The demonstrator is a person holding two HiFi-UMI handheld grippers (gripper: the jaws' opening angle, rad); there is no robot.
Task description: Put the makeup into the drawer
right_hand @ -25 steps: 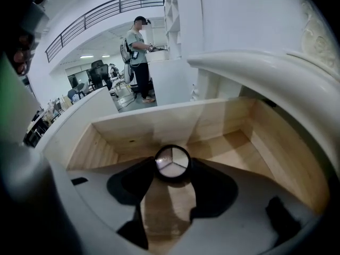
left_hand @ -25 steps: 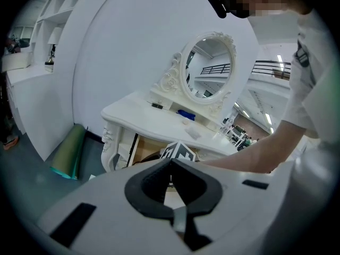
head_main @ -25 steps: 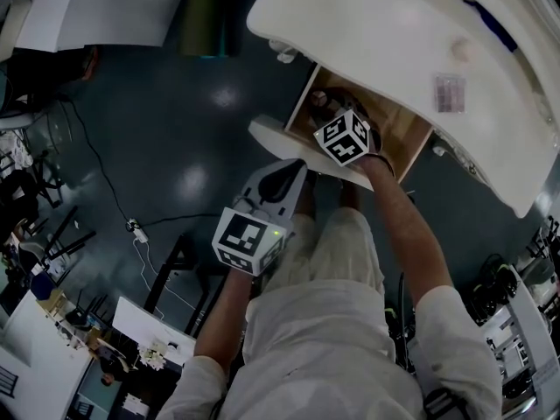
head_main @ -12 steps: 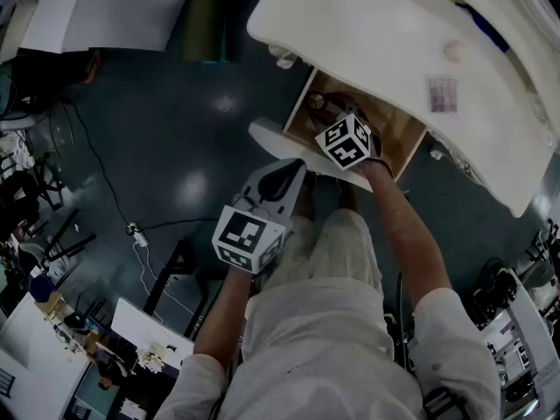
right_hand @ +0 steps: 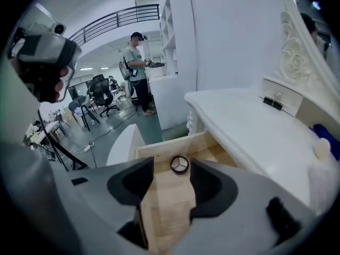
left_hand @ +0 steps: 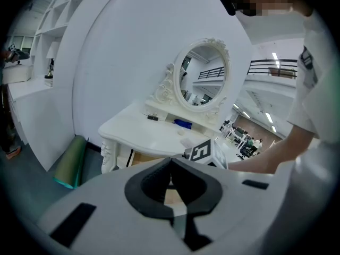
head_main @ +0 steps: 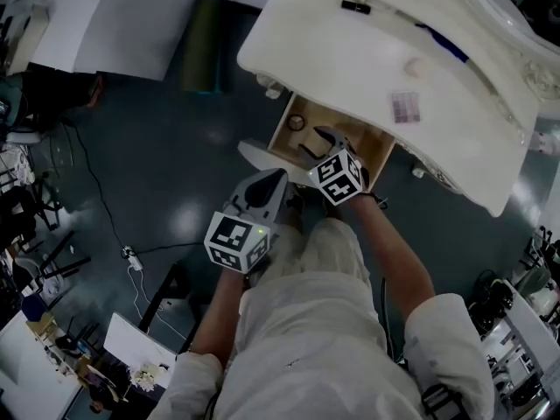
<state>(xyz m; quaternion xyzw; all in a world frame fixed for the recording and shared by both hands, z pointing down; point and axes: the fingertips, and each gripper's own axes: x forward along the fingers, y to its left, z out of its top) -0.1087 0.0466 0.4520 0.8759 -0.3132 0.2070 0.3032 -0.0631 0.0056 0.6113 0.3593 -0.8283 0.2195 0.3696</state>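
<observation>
left to right, as the head view lays it out. a green roll point(head_main: 203, 33) lies on the dark floor beside the left end of the white dressing table point(head_main: 350, 59). the left gripper point(head_main: 276, 178) hangs in front of the open drawer point(head_main: 372, 143), over its white front panel and outside the box. its own view shows the two dark pads pressed together at the tips with nothing between them, and past them the table's oval mirror point(left_hand: 204, 73). the drawer stands pulled out from under the tabletop, its pale wooden floor exposed. the round compact point(head_main: 297, 122) (a dark ring with a three-spoked face in the right gripper view) lies flat on that floor at the drawer's left end, close to the side wall and touching neither gripper. the right gripper point(head_main: 319, 143) is poised above the middle of the drawer. its jaws are spread, with only bare wood in the gap, and the compact sits just beyond the fingertips, clear of both pads. on the tabletop farther right rest a small black item point(head_main: 354, 7), a pale round item point(head_main: 413, 66), a blue item point(head_main: 442, 42) and a small patterned square point(head_main: 404, 106), all apart from the drawer.
</observation>
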